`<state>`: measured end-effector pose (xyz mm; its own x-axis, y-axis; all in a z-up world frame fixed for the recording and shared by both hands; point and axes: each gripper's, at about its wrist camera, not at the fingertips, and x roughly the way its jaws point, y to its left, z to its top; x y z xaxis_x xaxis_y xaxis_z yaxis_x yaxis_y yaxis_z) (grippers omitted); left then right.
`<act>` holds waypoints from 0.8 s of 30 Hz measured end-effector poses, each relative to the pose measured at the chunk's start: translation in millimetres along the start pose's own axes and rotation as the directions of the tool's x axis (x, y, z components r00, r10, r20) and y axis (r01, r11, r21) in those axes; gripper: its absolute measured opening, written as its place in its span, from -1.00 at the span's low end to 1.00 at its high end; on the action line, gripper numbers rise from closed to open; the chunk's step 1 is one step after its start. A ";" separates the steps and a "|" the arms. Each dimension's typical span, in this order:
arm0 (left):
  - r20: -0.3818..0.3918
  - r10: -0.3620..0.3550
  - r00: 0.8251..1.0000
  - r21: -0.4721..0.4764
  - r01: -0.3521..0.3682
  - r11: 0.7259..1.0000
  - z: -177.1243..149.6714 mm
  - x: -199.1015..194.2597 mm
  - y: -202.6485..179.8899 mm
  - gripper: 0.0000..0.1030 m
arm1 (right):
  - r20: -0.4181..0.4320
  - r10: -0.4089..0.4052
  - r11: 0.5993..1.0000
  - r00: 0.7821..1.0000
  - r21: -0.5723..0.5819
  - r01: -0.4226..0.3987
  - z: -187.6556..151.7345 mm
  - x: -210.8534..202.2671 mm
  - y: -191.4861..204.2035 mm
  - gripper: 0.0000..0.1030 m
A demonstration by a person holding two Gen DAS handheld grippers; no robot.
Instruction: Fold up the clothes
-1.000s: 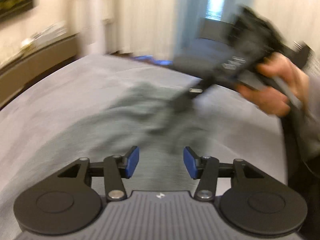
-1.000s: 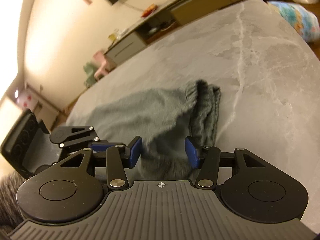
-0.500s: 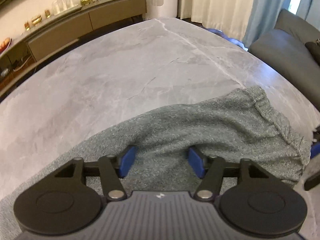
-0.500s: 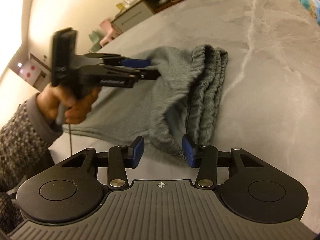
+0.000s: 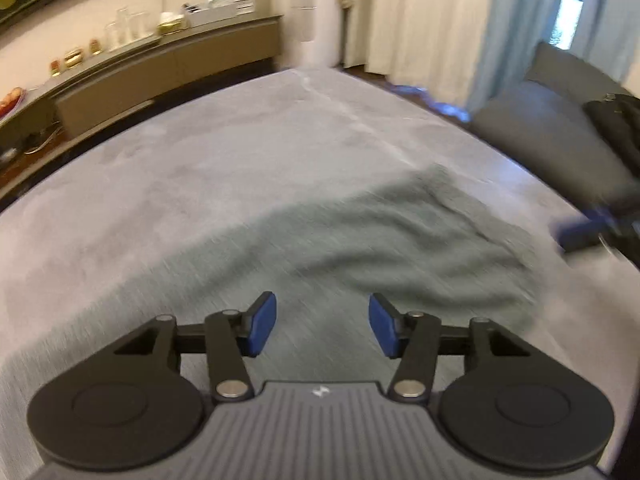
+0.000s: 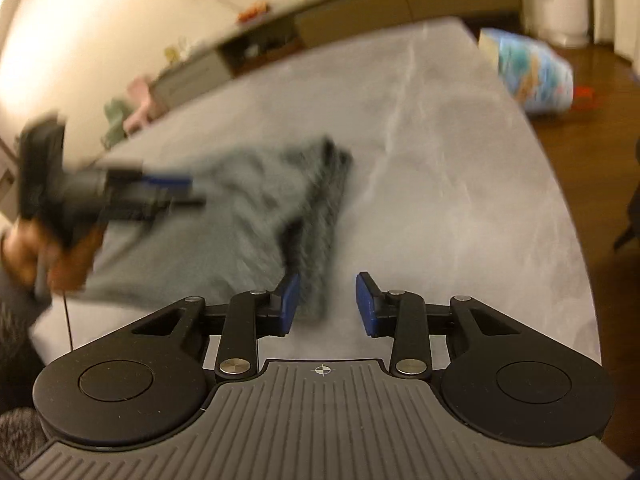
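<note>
Right wrist: garment [image 6: 224, 216] beside left finger [image 6: 289, 300]

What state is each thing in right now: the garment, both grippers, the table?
Grey knit garment: lying partly folded on the table, its ribbed edge bunched, gripped by neither gripper.
Left gripper: jaws closing, apart, nothing pinched between them.
Right gripper: jaws closing, apart, the garment's edge beside its left pad.
Grey marble table: bears the garment.

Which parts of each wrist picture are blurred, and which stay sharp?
Left wrist view: grey garment and table streaked by motion, left tool crisp. Right wrist view: garment, hand and the other tool smeared, right tool sharp.
</note>
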<state>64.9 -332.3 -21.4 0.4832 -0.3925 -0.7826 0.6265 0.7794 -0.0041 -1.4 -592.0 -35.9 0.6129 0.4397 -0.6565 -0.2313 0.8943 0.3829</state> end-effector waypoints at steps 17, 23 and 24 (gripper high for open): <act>0.026 0.337 0.941 -0.269 -0.318 0.909 -174.3 -139.1 122.8 0.11 | -0.033 -0.145 0.977 0.989 -0.160 0.138 13.6 46.8 120.6 -0.26; -0.094 0.370 0.924 -0.511 -0.364 0.779 -273.2 -184.1 211.5 0.16 | -0.232 -0.274 0.916 0.933 -0.357 0.181 7.2 108.2 147.2 0.16; -0.093 0.367 0.925 -0.531 -0.358 0.768 -282.2 -193.1 221.5 0.18 | -0.242 -0.287 0.920 0.927 -0.339 0.196 9.0 104.6 135.8 0.30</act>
<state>-62.3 53.9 -46.9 0.6205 -0.0316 -0.7836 -0.0170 0.9984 -0.0537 38.1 -425.3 -46.7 0.4520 0.1712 -0.8754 -0.3488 0.9372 0.0032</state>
